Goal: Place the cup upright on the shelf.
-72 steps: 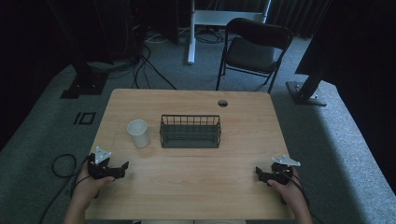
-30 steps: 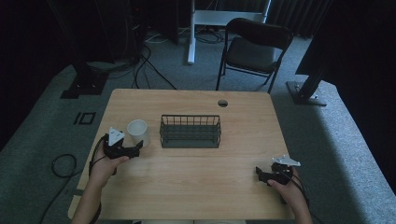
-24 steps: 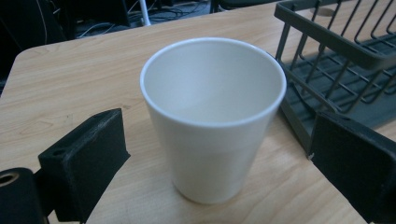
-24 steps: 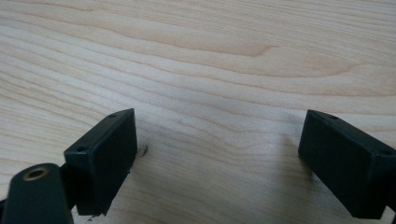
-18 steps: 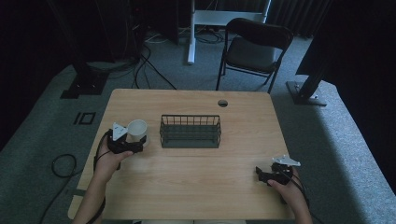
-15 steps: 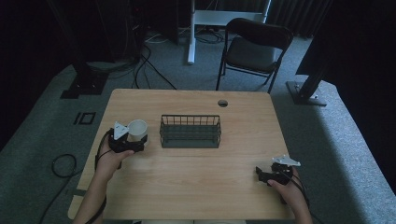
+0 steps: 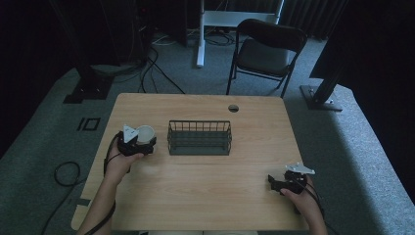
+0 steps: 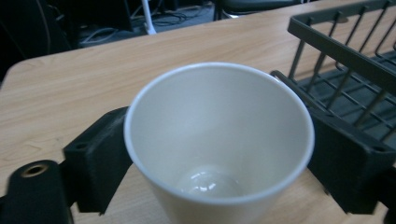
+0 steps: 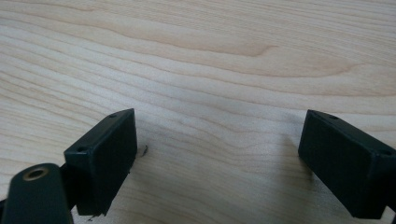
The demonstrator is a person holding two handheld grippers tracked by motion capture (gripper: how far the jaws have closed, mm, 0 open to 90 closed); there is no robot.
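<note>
A white paper cup (image 8: 218,144) was seen upright and empty in the middle of the left gripper view, its rim (image 8: 140,100) clasped between the two black jaws, one pressed to each side. In the high view the same cup (image 7: 145,133) was placed at the centre left of the frame, on the wooden surface (image 7: 205,186), just beside the left end of a dark wire basket (image 7: 199,137). The left hand-held gripper (image 7: 139,142) had its jaws just drawn in and closed on the cup, and it was carried by a hand (image 7: 119,164) entering from the lower left of the frame. The basket's wire wall (image 8: 345,51) was also shown at the upper right of the left gripper view, close behind the cup. The right hand-held gripper (image 7: 280,182) was found at the lower right of the high view, well apart from cup and basket. Its jaws were spread wide in the right gripper view, with bare wood (image 9: 215,93) seen between them and nothing held.
</note>
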